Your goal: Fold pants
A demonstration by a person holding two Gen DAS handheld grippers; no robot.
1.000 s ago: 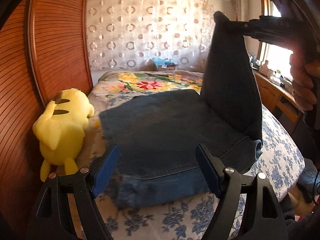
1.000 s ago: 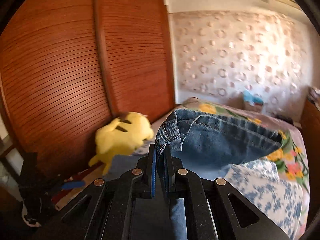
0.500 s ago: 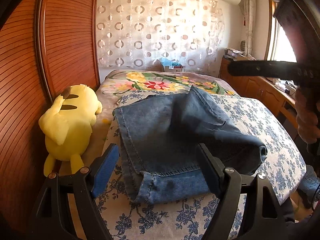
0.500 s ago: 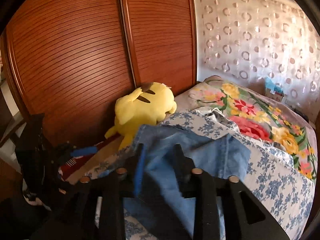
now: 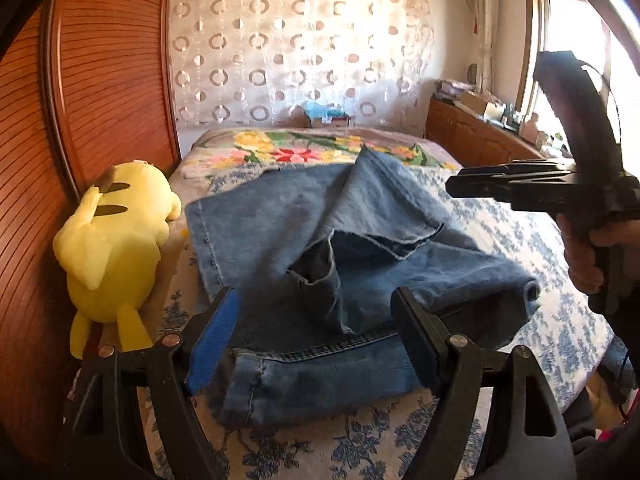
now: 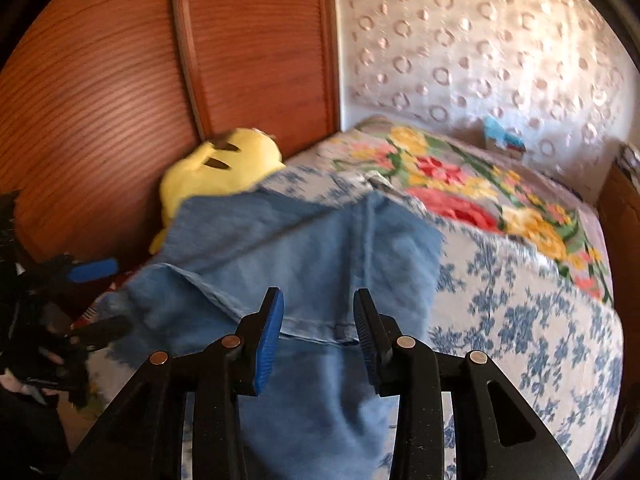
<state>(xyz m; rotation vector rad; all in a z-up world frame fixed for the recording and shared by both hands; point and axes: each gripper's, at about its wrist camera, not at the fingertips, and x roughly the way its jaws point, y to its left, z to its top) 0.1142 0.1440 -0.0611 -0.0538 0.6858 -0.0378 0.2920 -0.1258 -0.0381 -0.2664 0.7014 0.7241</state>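
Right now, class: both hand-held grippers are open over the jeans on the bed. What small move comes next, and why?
Probably bring the right hand-held gripper down to flatten the rumpled flap of the jeans. It lies bunched and crooked across the folded layer, with a dark pocket gaping beneath. The left hand-held gripper is open at the near hem.

Right gripper [image 6: 319, 336], its 2 blue-padded fingers [image 6: 269, 344] spread apart above blue jeans [image 6: 304, 256] lying rumpled on the floral bedspread [image 6: 520, 320]. Yellow Pikachu plush [image 6: 216, 172] beyond the jeans, against the wooden wardrobe door [image 6: 120, 80]. Left gripper [image 6: 86, 300] beside the jeans' left edge.
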